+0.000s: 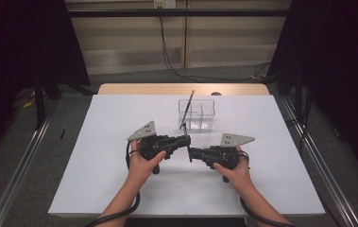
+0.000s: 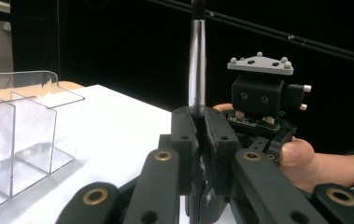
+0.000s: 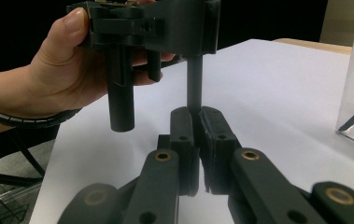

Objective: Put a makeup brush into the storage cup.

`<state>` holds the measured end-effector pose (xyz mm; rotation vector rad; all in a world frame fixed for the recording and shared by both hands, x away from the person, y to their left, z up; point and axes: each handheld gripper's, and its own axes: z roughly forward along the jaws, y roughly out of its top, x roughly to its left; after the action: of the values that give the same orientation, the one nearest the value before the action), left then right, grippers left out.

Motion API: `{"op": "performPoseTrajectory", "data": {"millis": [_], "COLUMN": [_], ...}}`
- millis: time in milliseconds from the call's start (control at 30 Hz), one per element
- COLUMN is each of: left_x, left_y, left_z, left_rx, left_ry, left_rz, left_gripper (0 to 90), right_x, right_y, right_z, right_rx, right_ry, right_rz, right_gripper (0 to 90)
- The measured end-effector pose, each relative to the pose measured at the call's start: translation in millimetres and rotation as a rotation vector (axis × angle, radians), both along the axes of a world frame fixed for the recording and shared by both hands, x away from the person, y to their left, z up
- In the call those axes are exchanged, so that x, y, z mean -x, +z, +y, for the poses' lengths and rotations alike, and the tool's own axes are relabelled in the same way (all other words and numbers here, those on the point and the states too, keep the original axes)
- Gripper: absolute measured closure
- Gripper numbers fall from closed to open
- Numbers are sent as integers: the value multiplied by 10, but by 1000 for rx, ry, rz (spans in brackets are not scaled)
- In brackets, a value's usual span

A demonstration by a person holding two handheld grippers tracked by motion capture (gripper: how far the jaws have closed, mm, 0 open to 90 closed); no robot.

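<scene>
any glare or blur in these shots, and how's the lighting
High view: even light on the white table, dark surrounds, soft shadows under both hands. Left gripper view: bright streak of glare down the slim metal-and-black brush handle, and the clear plastic divided organiser catches reflections. Right gripper view: near black fingers slightly soft, background black.
</scene>
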<state>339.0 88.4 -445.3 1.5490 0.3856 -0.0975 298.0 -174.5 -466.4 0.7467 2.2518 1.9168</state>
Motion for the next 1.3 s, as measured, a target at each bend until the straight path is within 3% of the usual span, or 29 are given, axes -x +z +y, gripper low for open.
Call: {"op": "performPoseTrajectory", "data": {"millis": [200, 600, 967, 1300], "left_x": [3, -1, 3, 3], "left_y": [22, 24, 38, 39], "left_z": [-6, 20, 24, 14], "left_rx": [-13, -26, -37, -45], "left_ry": [-1, -1, 1, 2], "left_rz": [-19, -23, -38, -39], "left_gripper": [837, 837, 837, 838], "right_x": [5, 29, 26, 28], "right_y": [1, 51, 63, 71], "right_z": [-30, -80, -149, -238], "right_rx": [-15, -9, 36, 56], "right_ry": [-1, -39, -55, -56], "right_rz": [0, -11, -23, -18], "right_gripper": [813, 544, 325, 172]}}
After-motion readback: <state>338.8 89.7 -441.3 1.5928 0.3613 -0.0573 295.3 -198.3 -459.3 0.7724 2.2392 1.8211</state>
